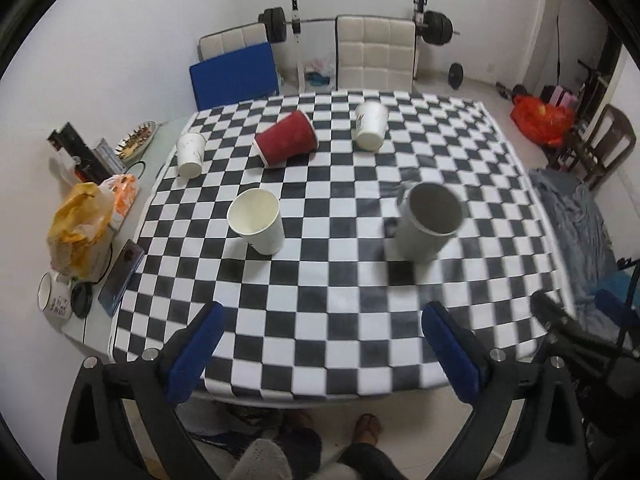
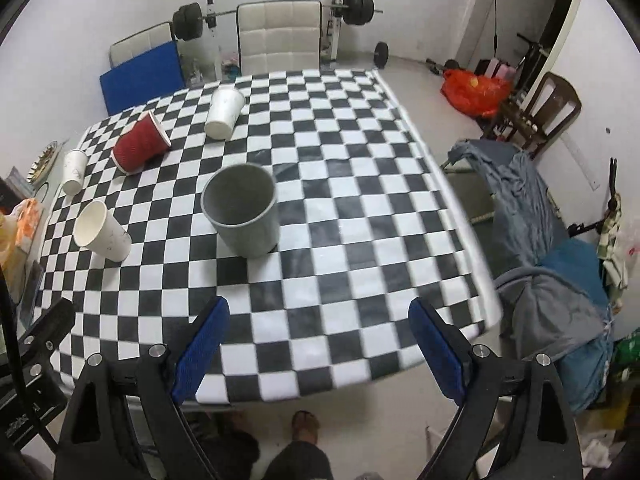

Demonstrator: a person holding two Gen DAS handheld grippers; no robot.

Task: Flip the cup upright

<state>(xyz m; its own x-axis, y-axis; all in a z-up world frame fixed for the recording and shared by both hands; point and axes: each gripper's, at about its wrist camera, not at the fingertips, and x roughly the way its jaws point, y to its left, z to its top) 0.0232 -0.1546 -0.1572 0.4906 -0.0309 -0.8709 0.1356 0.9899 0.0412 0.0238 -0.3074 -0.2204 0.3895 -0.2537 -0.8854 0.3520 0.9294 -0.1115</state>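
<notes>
We note the grey cup (image 2: 242, 210) and one white cup (image 1: 258, 220) standing upright mid-table; the red cup (image 1: 286, 138) lies on its side, unflipped. Both the left gripper (image 1: 320, 344) and right gripper (image 2: 318, 342) hang spread wide, empty.

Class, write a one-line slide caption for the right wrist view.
Open right gripper faces a checkered table: upright grey cup, tipped red cup.

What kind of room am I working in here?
Most likely a home room doubling as dining area and gym: a checkered-cloth table with paper cups, padded dining chairs behind it, and a barbell rack against the wall.
</notes>
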